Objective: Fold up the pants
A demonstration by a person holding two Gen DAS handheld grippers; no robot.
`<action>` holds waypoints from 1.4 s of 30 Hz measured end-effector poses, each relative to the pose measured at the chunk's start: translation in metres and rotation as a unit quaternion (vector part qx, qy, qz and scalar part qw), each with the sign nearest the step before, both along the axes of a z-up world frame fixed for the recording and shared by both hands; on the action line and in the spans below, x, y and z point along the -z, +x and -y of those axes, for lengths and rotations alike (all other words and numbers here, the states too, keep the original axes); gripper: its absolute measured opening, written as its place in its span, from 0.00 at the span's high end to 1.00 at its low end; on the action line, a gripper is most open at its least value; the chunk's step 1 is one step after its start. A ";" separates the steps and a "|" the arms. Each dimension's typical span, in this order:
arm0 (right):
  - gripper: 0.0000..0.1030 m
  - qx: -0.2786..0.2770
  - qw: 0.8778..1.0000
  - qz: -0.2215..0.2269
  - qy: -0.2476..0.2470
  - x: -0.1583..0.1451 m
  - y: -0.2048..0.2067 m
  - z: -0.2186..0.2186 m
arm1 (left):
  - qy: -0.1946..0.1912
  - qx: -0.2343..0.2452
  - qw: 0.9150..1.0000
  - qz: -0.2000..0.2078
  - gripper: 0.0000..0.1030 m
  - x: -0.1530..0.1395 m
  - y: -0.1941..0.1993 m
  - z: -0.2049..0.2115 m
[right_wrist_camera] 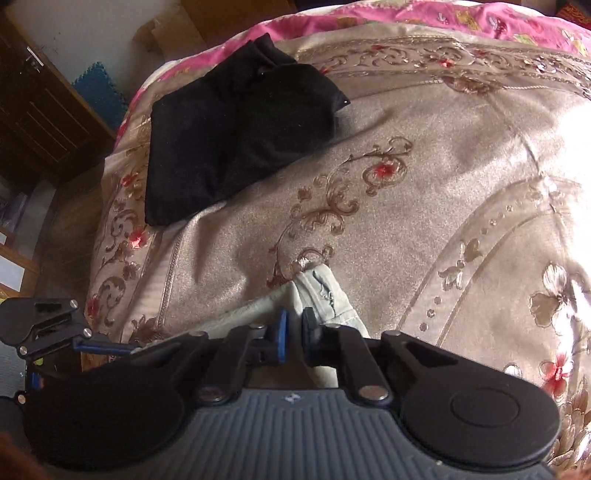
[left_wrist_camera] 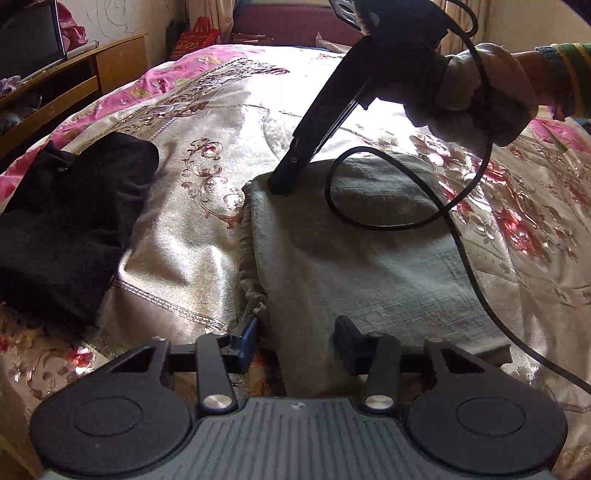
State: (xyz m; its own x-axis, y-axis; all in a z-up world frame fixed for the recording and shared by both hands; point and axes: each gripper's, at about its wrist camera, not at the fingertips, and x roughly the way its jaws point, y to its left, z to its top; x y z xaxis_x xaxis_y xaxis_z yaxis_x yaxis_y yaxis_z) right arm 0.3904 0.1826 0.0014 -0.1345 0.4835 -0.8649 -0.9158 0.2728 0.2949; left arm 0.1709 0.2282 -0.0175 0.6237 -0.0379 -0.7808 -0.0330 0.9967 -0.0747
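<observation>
Grey-green pants (left_wrist_camera: 369,258) folded, long axis toward bed's far end

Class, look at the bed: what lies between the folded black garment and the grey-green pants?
Only bare bedspread: a floral satin stretch separates the black garment from the grey-green pants. The left wrist view shows it best.

Bedroom, sunlit from twelve o'clock. Wide bed (left_wrist_camera: 207,229) under a shiny beige bedspread (right_wrist_camera: 424,192) with floral scrolls and a pink border. Wooden cabinet (left_wrist_camera: 85,74) at ten o'clock beside a scribbled pale wall (left_wrist_camera: 122,18). Dark wooden door (right_wrist_camera: 40,110) and blue foam mat (right_wrist_camera: 98,88) on the floor.
</observation>
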 end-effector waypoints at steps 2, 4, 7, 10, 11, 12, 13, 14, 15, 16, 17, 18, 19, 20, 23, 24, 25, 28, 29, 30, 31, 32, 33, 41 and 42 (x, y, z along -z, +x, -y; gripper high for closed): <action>0.97 0.025 1.000 -0.001 0.011 -0.012 0.004 0.009 | -0.013 -0.005 1.000 -0.001 0.69 -0.004 0.002 -0.008; 0.97 0.058 0.998 0.004 0.032 -0.030 0.010 0.019 | -0.021 -0.010 1.000 0.008 0.69 -0.011 0.004 -0.016; 0.98 0.093 0.993 0.022 0.063 -0.043 0.017 0.029 | 0.000 -0.009 1.000 0.024 0.70 -0.015 0.007 -0.019; 0.97 0.105 0.993 0.019 0.058 -0.030 0.024 0.025 | 0.020 0.009 1.000 0.011 0.70 -0.002 0.017 -0.019; 0.95 0.090 0.995 0.003 0.054 -0.024 0.024 0.023 | 0.015 0.012 1.000 0.009 0.69 -0.002 0.017 -0.020; 0.92 0.074 0.996 -0.008 0.049 -0.021 0.022 0.021 | 0.006 0.009 1.000 0.014 0.69 -0.004 0.015 -0.022; 0.91 0.056 0.997 -0.011 0.046 -0.018 0.018 0.019 | -0.007 0.007 1.000 0.016 0.68 -0.007 0.013 -0.025; 0.90 0.041 0.998 -0.013 0.043 -0.016 0.015 0.016 | -0.018 0.007 1.000 0.013 0.63 -0.008 0.011 -0.027; 0.88 0.030 0.998 -0.021 0.043 -0.014 0.013 0.014 | -0.026 0.005 1.000 0.011 0.60 -0.009 0.008 -0.029; 0.85 0.021 0.998 -0.033 0.044 -0.012 0.013 0.011 | -0.031 0.000 0.999 0.014 0.51 -0.011 0.005 -0.030; 0.73 0.012 0.998 -0.044 0.041 -0.010 0.014 0.008 | -0.038 -0.002 0.999 0.016 0.44 -0.012 0.003 -0.031; 0.66 0.001 0.998 -0.049 0.036 -0.007 0.014 0.004 | -0.042 -0.002 0.999 0.019 0.41 -0.013 0.000 -0.031; 0.55 -0.009 0.998 -0.047 0.034 -0.006 0.014 0.001 | -0.042 -0.001 0.999 0.021 0.38 -0.013 -0.001 -0.030; 0.48 -0.019 0.999 -0.039 0.030 -0.003 0.013 -0.002 | -0.044 0.001 0.999 0.021 0.34 -0.012 -0.002 -0.029; 0.36 -0.049 0.998 -0.026 0.002 0.011 0.013 -0.013 | -0.052 0.003 0.999 0.015 0.32 -0.006 -0.001 -0.025; 0.37 -0.046 0.998 -0.033 -0.004 0.015 0.013 -0.015 | -0.054 0.007 0.998 0.012 0.32 -0.004 0.001 -0.023; 0.38 -0.043 0.999 -0.031 -0.008 0.017 0.012 -0.016 | -0.044 0.009 0.999 0.011 0.32 -0.003 0.003 -0.018; 0.82 -0.046 0.999 -0.008 -0.015 0.010 -0.001 -0.014 | -0.002 0.013 1.000 0.009 0.53 -0.001 0.005 -0.008; 0.89 -0.046 0.999 -0.006 -0.015 0.006 -0.005 -0.012 | 0.004 0.012 1.000 0.009 0.65 -0.002 0.006 -0.008; 0.89 -0.050 0.999 0.007 -0.013 -0.001 -0.012 -0.010 | 0.001 0.010 1.000 0.009 0.69 -0.004 0.008 -0.010; 0.91 -0.052 0.998 0.021 -0.013 -0.008 -0.017 -0.008 | -0.005 0.008 1.000 0.009 0.71 -0.006 0.010 -0.012; 0.92 -0.049 0.998 0.026 -0.008 -0.015 -0.018 -0.005 | -0.008 0.007 1.000 0.012 0.73 -0.010 0.012 -0.015; 0.92 -0.039 0.999 0.025 -0.002 -0.021 -0.017 -0.002 | -0.005 0.007 1.000 0.016 0.73 -0.013 0.013 -0.016; 0.92 0.047 0.998 0.043 0.024 0.005 0.007 -0.006 | 0.020 -0.018 1.000 0.011 0.64 0.003 0.031 -0.024; 0.92 0.057 0.997 0.052 0.013 0.018 0.008 -0.011 | 0.026 -0.015 1.000 0.000 0.63 0.010 0.033 -0.023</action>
State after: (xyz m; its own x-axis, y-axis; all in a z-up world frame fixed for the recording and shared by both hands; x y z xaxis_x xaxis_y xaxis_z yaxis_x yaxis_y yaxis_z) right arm 0.3980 0.1939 -0.0169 0.0127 0.5128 -0.8584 -0.9057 0.3697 0.2074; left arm 0.2042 0.2515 -0.0273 0.6232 0.0218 -0.7818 -0.0631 0.9978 -0.0225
